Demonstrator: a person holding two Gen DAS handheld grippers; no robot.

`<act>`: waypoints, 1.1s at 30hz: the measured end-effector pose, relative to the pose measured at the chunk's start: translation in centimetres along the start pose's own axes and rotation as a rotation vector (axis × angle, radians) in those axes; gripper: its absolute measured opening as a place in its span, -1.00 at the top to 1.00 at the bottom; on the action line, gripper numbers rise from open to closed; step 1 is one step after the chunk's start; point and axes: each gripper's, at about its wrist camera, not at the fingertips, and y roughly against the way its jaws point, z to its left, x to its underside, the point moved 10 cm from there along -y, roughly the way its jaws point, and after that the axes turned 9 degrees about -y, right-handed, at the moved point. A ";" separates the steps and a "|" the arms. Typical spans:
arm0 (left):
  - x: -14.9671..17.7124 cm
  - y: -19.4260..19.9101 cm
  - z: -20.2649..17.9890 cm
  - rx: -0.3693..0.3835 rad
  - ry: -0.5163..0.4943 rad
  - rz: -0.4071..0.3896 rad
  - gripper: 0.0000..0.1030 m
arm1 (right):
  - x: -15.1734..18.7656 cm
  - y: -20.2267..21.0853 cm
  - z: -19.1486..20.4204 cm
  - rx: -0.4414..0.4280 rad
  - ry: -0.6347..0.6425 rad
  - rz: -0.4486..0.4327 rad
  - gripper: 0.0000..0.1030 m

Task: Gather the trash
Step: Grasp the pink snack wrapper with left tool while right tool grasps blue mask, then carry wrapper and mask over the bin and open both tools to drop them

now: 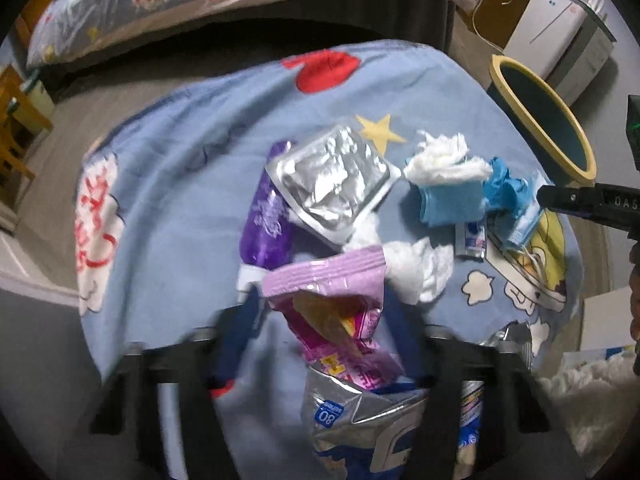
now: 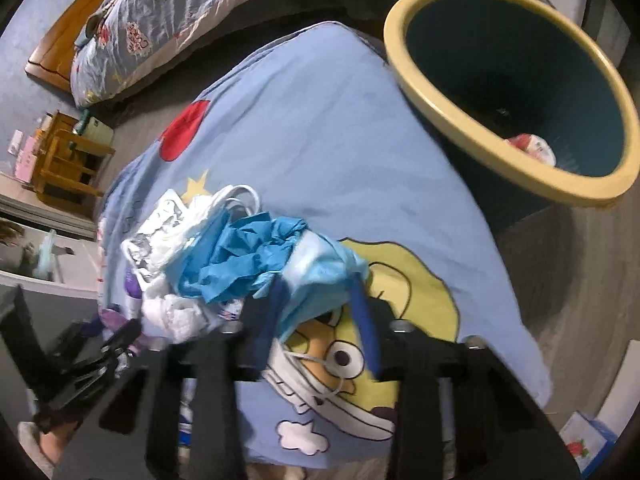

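Pink wrapper [image 1: 332,312] lies between left gripper [image 1: 320,312] fingers.

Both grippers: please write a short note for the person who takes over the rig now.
Left gripper: open, fingers either side of the pink wrapper.
Right gripper: open around the light blue face mask, beside the blue glove.
Bin: right of the bed, one red-and-white item inside.
Left: foil tray, purple packet, tissues, silver bag all lie on the blue sheet.
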 end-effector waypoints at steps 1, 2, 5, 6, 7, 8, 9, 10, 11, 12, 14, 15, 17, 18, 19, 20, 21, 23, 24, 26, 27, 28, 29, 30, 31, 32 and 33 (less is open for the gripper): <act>0.1 -0.1 0.1 0.005 0.003 0.006 0.31 | -0.2 0.3 0.1 -0.008 0.003 -0.008 0.59; 0.0 0.1 0.2 0.002 0.002 0.001 0.40 | -0.4 0.6 0.3 -0.017 0.005 -0.019 0.63; -0.9 1.3 0.8 -0.022 0.003 -0.048 0.62 | -1.3 1.9 0.8 -0.044 0.003 -0.064 0.75; -1.2 1.7 1.0 -0.027 0.009 -0.065 0.68 | -1.8 2.4 0.9 -0.052 0.005 -0.082 0.75; -1.7 2.4 1.4 -0.036 0.018 -0.089 0.68 | -2.1 2.8 1.0 -0.056 0.009 -0.097 0.78; -2.1 3.0 1.7 -0.050 0.021 -0.109 0.68 | -2.5 3.5 1.3 -0.067 0.012 -0.119 0.85; -2.5 3.7 1.8 -0.058 0.020 -0.129 0.68 | -2.8 3.9 1.4 -0.072 0.014 -0.132 0.89; -2.8 4.2 1.9 -0.061 0.023 -0.147 0.68 | -3.2 4.6 1.7 -0.079 0.019 -0.151 0.89; -3.2 5.0 2.0 -0.069 0.026 -0.173 0.68 | -3.5 5.2 2.0 -0.087 0.026 -0.166 0.89; -3.5 5.5 2.1 -0.076 0.024 -0.188 0.69 | -3.7 5.6 2.1 -0.093 0.031 -0.177 0.89; -4.4 6.9 1.9 -0.108 -0.008 -0.235 0.69 | -4.1 6.7 2.7 -0.114 0.048 -0.202 0.89; -4.7 7.4 1.9 -0.113 -0.017 -0.252 0.69 | -4.3 7.3 3.0 -0.128 0.058 -0.214 0.90; -5.2 8.4 1.7 -0.112 -0.016 -0.282 0.69 | -4.6 7.9 3.2 -0.129 0.069 -0.229 0.90; -5.4 8.5 1.6 -0.107 -0.010 -0.288 0.69 | -4.6 8.0 3.1 -0.123 0.075 -0.224 0.89; -5.6 8.7 1.5 -0.101 -0.003 -0.294 0.69 | -4.6 7.7 3.1 -0.121 0.080 -0.213 0.89; -5.8 8.8 1.5 -0.095 0.003 -0.297 0.69 | -4.5 7.2 2.8 -0.105 0.082 -0.201 0.89; -5.9 8.9 1.4 -0.092 0.005 -0.300 0.69 | -4.4 6.4 2.1 -0.076 0.075 -0.184 0.82; -6.1 8.9 1.1 -0.088 -0.001 -0.299 0.69 | -4.0 4.8 1.0 -0.032 0.054 -0.157 0.56; -6.1 8.8 0.9 -0.090 -0.010 -0.298 0.69 | -3.9 3.9 0.4 -0.013 0.046 -0.139 0.38; -6.2 8.5 0.6 -0.086 -0.023 -0.292 0.69 | -3.8 2.8 -0.1 -0.004 0.037 -0.116 0.34; -6.1 8.4 0.4 -0.085 -0.029 -0.290 0.69 | -3.8 2.1 -0.3 0.002 0.035 -0.105 0.34; -6.1 8.2 0.2 -0.085 -0.035 -0.287 0.69 | -3.7 1.7 -0.4 0.003 0.034 -0.094 0.34; -6.1 8.0 0.0 -0.087 -0.048 -0.281 0.69 | -3.6 1.0 -0.5 0.008 0.033 -0.077 0.34; -6.1 7.9 -0.1 -0.088 -0.053 -0.279 0.69 | -3.5 0.4 -0.6 0.013 0.031 -0.064 0.34; -6.1 7.7 -0.2 -0.086 -0.055 -0.276 0.69 | -3.4 -0.1 -0.6 0.011 0.028 -0.051 0.34; -6.1 7.6 -0.2 -0.082 -0.055 -0.272 0.69 | -3.3 -0.4 -0.6 0.006 0.027 -0.039 0.35; -6.1 7.5 -0.2 -0.079 -0.054 -0.268 0.69 | -3.2 -0.8 -0.5 -0.005 0.025 -0.024 0.48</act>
